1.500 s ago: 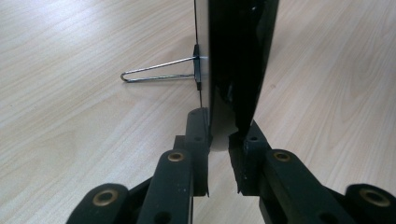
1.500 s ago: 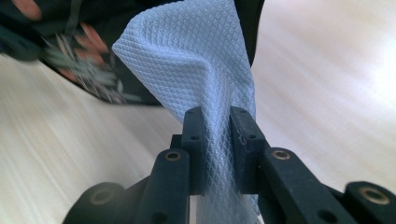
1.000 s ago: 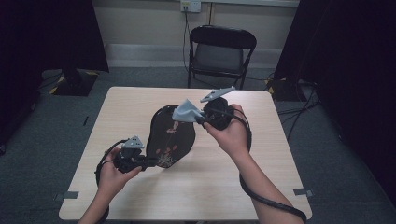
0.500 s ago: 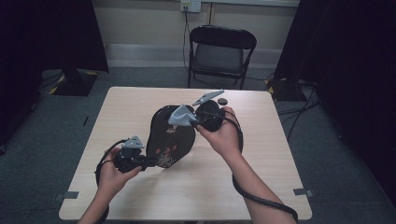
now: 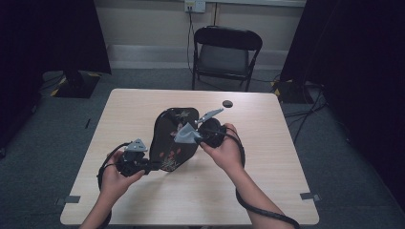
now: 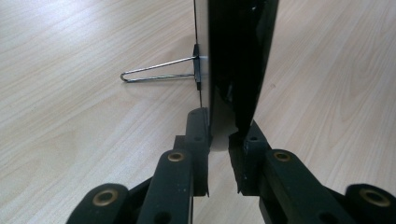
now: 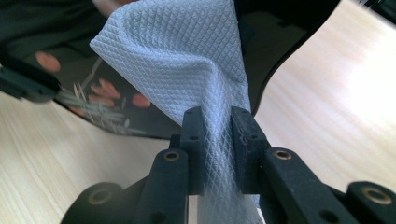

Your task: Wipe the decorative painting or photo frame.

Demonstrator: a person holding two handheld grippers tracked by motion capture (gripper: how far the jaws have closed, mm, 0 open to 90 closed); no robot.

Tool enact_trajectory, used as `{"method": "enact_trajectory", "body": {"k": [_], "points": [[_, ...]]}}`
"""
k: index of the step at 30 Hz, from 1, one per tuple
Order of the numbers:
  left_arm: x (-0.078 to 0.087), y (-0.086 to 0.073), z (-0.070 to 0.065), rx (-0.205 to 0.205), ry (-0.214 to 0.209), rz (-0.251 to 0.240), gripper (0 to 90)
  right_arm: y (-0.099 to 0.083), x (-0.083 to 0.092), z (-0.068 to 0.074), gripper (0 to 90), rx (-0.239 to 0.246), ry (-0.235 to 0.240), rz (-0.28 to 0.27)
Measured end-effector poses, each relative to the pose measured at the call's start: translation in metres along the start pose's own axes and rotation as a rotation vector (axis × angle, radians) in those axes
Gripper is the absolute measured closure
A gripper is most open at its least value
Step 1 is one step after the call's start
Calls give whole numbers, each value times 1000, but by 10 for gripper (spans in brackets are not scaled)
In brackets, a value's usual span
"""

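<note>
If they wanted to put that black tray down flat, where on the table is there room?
The right side of the table, beyond the right hand-held gripper with its cloth, is bare, as are the far-left corner and the near edge. The middle is crowded: the tray stands there, clamped by the left hand-held gripper. A small dark disc lies near the far edge.

Tray: black lacquer look, glossy, smooth, painted flower and grass pattern on face; thin bent wire stand at its back, bare metal, shiny. Wipe: pale bluish cloth-like sheet, embossed diamond grid, matt, soft folds. Table: light wood-grain top, smooth, slight sheen. Gripper jaws: matt black plastic, brass-coloured rivets. Chair: black, dull finish.
</note>
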State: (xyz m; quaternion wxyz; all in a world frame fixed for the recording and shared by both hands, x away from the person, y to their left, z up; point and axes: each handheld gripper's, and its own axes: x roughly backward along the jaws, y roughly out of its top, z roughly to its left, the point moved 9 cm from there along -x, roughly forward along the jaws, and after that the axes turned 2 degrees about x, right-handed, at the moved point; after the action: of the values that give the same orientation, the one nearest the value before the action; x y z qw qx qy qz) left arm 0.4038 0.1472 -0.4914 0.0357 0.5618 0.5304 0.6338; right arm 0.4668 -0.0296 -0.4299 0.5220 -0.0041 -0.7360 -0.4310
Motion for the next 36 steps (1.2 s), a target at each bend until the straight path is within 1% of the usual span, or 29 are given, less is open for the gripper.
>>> {"method": "enact_trajectory", "body": {"k": [4, 12, 22, 24, 27, 30, 33, 36], "points": [[0, 0, 0, 0, 0, 0, 787, -14, -14, 5, 773, -3, 9, 23], [0, 0, 0, 0, 2, 1, 786, -43, -40, 14, 774, -36, 48, 62], [0, 0, 0, -1, 1, 1, 786, -73, -63, 24, 774, -29, 67, 131], [0, 0, 0, -1, 1, 1, 786, -77, -67, 26, 774, -28, 71, 137], [0, 0, 0, -1, 1, 1, 786, -82, -69, 26, 775, -28, 74, 141], [0, 0, 0, 0, 1, 1, 786, -83, -66, 24, 775, -27, 70, 144], [0, 0, 0, 0, 2, 1, 786, -79, -57, 20, 776, -33, 68, 123], [0, 0, 0, 0, 2, 1, 786, -69, -43, 15, 776, -38, 66, 88]]}}
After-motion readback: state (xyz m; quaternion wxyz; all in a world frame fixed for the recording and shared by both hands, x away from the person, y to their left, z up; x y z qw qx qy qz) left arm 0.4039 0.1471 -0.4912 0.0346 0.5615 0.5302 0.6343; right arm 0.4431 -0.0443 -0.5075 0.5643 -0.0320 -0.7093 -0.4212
